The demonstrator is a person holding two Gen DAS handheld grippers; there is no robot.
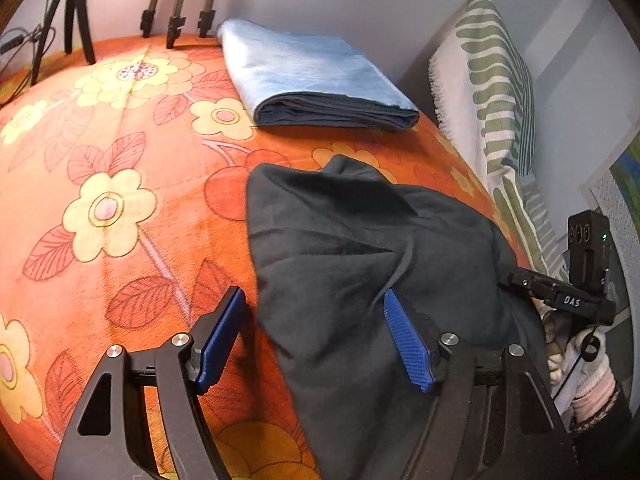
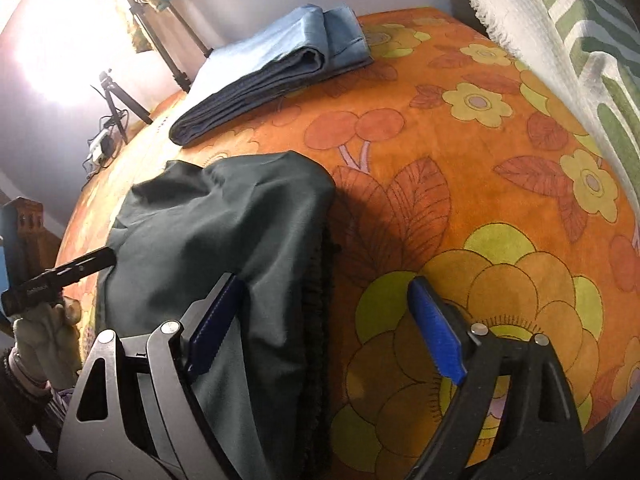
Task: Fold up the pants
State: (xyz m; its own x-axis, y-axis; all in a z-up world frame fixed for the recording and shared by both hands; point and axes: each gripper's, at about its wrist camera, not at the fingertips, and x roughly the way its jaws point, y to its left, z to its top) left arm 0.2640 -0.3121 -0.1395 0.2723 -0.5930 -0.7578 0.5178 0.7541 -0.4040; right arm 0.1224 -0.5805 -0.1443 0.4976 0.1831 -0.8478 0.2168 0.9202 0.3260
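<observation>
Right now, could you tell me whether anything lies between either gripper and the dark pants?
Nothing visible does. The dark pants lie directly under the open left gripper and right gripper; the folded blue jeans sit apart, farther back.

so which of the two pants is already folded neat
The light blue pants at the far side, a flat stack; the dark pants by the grippers lie rumpled.

Orange floral bedspread (image 1: pixel 120 208), striped green-white pillow (image 1: pixel 496 80), tripod (image 1: pixel 76 12) by wall
</observation>
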